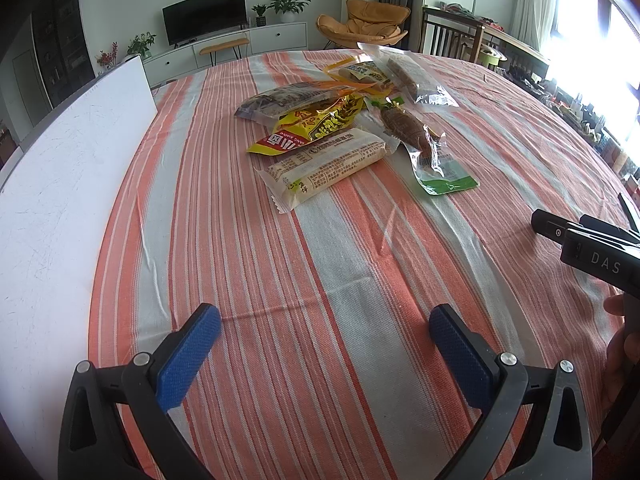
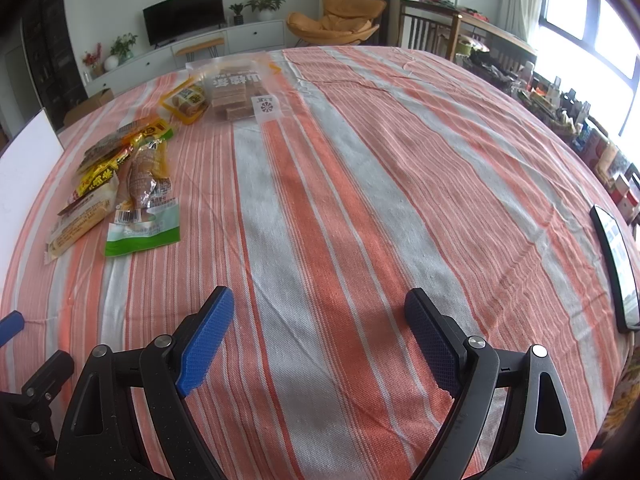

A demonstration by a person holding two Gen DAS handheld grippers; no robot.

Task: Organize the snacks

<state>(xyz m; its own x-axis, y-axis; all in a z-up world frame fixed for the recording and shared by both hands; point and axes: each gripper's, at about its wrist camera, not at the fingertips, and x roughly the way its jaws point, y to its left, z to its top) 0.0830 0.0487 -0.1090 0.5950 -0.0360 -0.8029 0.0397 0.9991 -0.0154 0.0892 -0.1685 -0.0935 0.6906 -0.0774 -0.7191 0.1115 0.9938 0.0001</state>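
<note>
A pile of snack packets lies on the striped tablecloth. In the left wrist view I see a beige bar packet, a yellow packet, a green-edged clear packet with a brown snack, a grey packet and a clear bag behind. My left gripper is open and empty, well short of the pile. My right gripper is open and empty over bare cloth; the pile lies to its far left, with the green packet and a clear bag of brown bars.
A white board lies along the table's left side. A dark phone lies near the right edge. The right gripper's body shows at the right of the left wrist view. Chairs, a TV cabinet and shelves stand beyond the table.
</note>
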